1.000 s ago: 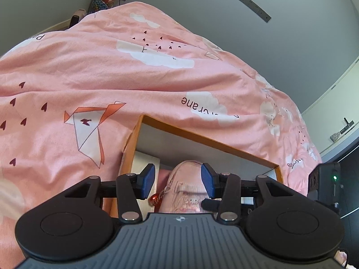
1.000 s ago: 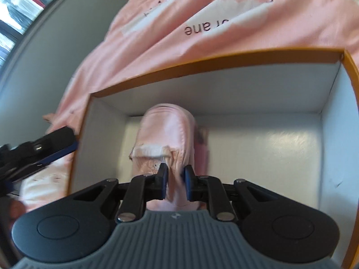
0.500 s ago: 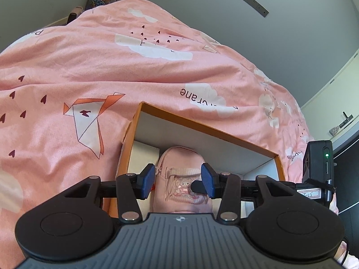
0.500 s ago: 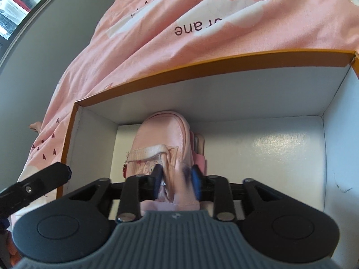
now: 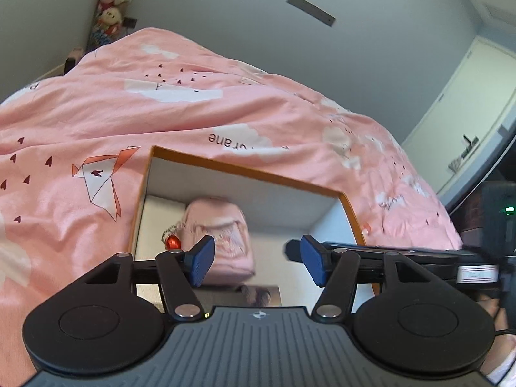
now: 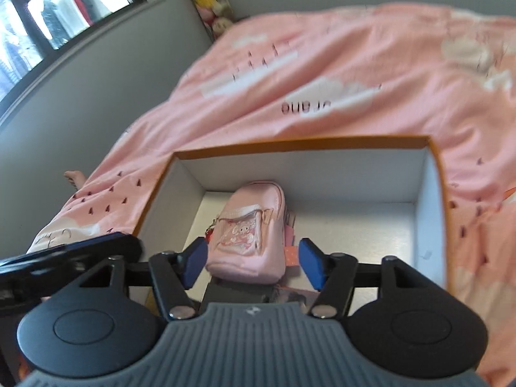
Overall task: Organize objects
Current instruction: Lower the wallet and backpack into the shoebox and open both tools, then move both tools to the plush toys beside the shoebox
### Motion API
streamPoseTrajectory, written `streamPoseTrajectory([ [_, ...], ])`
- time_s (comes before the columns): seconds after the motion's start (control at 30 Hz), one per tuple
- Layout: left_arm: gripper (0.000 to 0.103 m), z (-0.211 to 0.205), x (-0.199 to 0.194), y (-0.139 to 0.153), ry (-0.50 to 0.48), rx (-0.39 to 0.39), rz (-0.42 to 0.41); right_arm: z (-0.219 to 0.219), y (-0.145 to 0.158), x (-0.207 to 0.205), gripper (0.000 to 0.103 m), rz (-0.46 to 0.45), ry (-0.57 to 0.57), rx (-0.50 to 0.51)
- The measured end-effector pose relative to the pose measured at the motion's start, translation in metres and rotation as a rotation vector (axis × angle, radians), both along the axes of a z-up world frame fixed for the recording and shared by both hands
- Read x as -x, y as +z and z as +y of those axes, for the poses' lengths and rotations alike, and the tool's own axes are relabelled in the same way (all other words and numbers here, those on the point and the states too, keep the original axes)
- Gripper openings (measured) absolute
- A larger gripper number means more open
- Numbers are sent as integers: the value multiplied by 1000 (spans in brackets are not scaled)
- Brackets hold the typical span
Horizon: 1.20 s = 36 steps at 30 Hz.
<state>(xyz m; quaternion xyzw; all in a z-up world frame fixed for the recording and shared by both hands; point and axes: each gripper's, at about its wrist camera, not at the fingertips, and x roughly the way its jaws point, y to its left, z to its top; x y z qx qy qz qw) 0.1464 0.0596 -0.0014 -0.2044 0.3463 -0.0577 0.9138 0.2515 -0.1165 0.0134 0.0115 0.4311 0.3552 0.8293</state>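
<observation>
A small pink backpack (image 5: 219, 235) (image 6: 250, 232) with a cartoon pocket and a red charm (image 5: 173, 242) lies on the floor of an orange-rimmed white box (image 5: 251, 171) (image 6: 303, 143) that rests on a pink duvet. My left gripper (image 5: 254, 259) hovers above the box, its jaws opening, nothing between the blue pads. My right gripper (image 6: 253, 262) is also above the box with its jaws opening; the backpack shows between the pads but lies below them, untouched. A dark flat item (image 6: 235, 292) lies under the backpack's near end.
The pink duvet (image 5: 96, 122) (image 6: 322, 64) covers the bed all around the box. Grey walls rise behind; plush toys (image 5: 113, 3) stack in the far corner. A window (image 6: 48, 16) is at left in the right wrist view, a pale door (image 5: 467, 113) at right in the left.
The right gripper let go of the pink backpack and opened; the left gripper widened. Both pulled up and back, so the whole box now shows with the backpack lying inside.
</observation>
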Motion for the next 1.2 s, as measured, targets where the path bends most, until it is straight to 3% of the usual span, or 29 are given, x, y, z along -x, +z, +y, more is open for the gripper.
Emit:
streamPoseTrajectory([
  [0.23,74,-32,36,5,-54,-89,-56,-55,19,56,80,-157,-42,-1],
  [0.3,76,-40,45,4,-70,-117,-79,-68,20,70,89,-185,-58,4],
  [0.37,86,-50,52,2,-79,-167,-115,-81,21,82,94,-221,-77,10],
  [0.43,87,-57,59,-1,-74,-196,-126,-92,21,94,96,-250,-102,29],
  [0.6,87,-66,66,-12,-99,-197,-93,-115,10,119,102,-324,-187,120],
  [0.7,87,-65,65,-23,-123,-144,-41,-126,0,133,102,-386,-224,178],
  [0.87,74,-63,63,-42,-145,-70,41,-138,-21,134,102,-293,-217,200],
  [1.07,72,-76,61,-61,-215,-47,105,-143,-43,125,101,-163,-244,246],
  [1.13,72,-81,59,-66,-239,-37,128,-145,-46,122,96,-147,-251,242],
  [1.2,72,-85,57,-71,-252,-33,156,-147,-49,121,77,-127,-248,234],
])
